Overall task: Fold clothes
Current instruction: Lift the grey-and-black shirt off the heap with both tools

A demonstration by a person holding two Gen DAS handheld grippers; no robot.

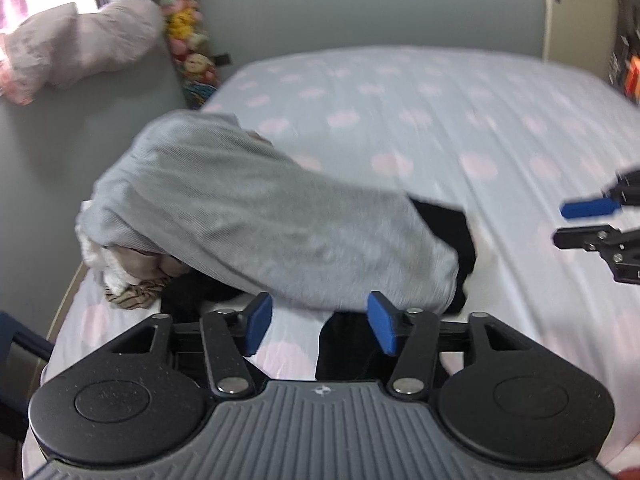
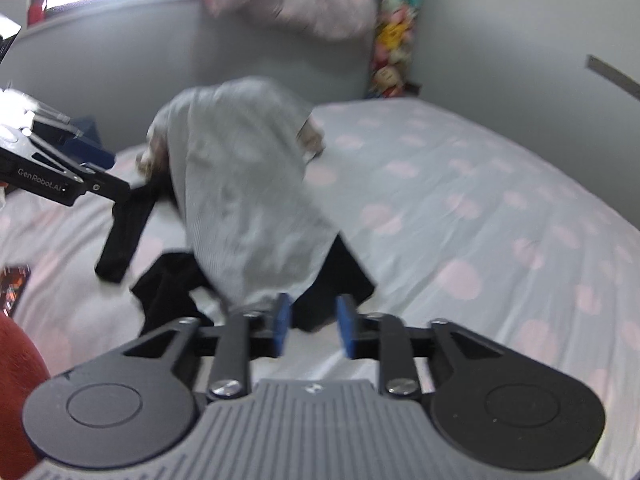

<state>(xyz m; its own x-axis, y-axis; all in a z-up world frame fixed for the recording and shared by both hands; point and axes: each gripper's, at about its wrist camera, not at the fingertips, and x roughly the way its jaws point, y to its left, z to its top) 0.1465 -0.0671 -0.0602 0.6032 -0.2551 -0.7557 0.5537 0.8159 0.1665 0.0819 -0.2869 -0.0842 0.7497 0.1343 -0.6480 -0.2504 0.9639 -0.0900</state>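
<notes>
— On the dotted bed sheet (image 1: 420, 120), where's your laundry?
— Your grey garment (image 1: 256, 216) is draped over the pile, black clothes (image 2: 168, 292) poking out beneath it.
— And your grippers?
— Your left gripper (image 1: 318, 324) hangs just before the grey hem, jaws wide apart, holding nothing. Your right gripper (image 2: 314, 326) is parted too, empty.

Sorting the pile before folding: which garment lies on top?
The grey top; it drapes over the black clothes and the striped piece.
</notes>
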